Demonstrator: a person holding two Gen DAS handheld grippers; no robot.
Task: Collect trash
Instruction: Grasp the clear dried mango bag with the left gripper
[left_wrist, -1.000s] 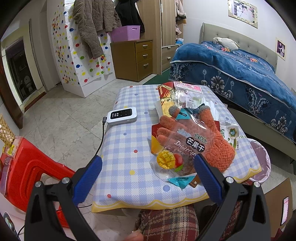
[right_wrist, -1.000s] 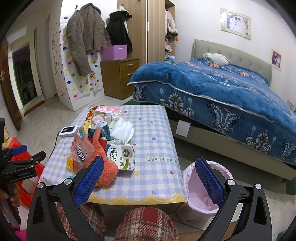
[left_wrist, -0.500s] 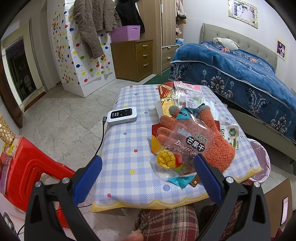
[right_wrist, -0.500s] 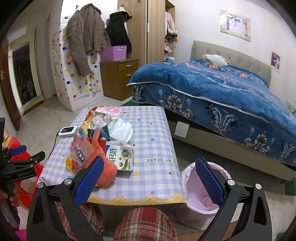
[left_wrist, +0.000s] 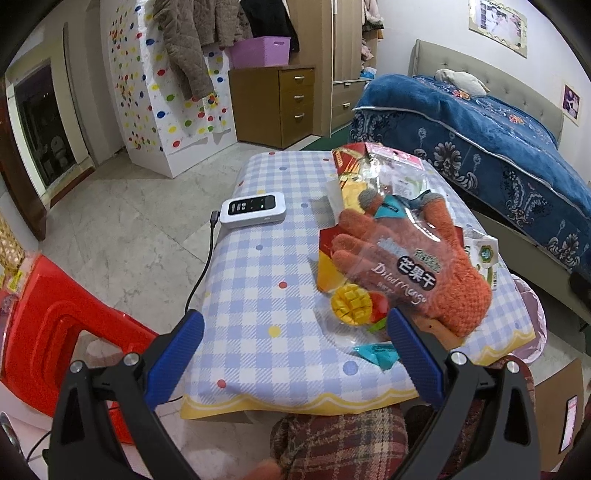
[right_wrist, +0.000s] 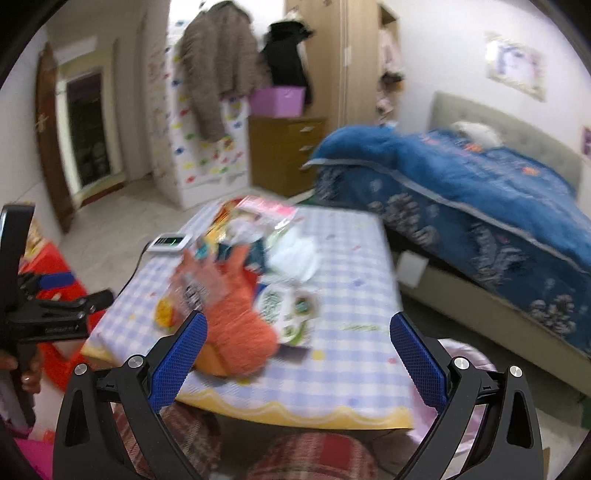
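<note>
On the checked table (left_wrist: 258, 280) lies a heap of trash: a clear dried-mango bag (left_wrist: 384, 284) over an orange knit glove (left_wrist: 443, 273), a teal wrapper (left_wrist: 378, 352) at the front edge, a milk carton (left_wrist: 484, 258) and more wrappers (left_wrist: 384, 173) behind. My left gripper (left_wrist: 291, 352) hangs open just before the table's near edge, with nothing between its fingers. In the blurred right wrist view my right gripper (right_wrist: 295, 354) is open over the near edge, close to the glove (right_wrist: 236, 317) and the carton (right_wrist: 291, 310). A pink-lined trash bin (right_wrist: 469, 354) stands right of the table.
A white charging device (left_wrist: 253, 212) with a black cable lies at the table's left. A red plastic stool (left_wrist: 55, 332) stands on the floor to the left. A blue bed (left_wrist: 498, 147) runs along the right. A person's plaid-clad knees (left_wrist: 340, 443) are below the table edge.
The right gripper has swung left and forward toward the table, blurring its view; the table now fills more of it. The left gripper has barely moved.
</note>
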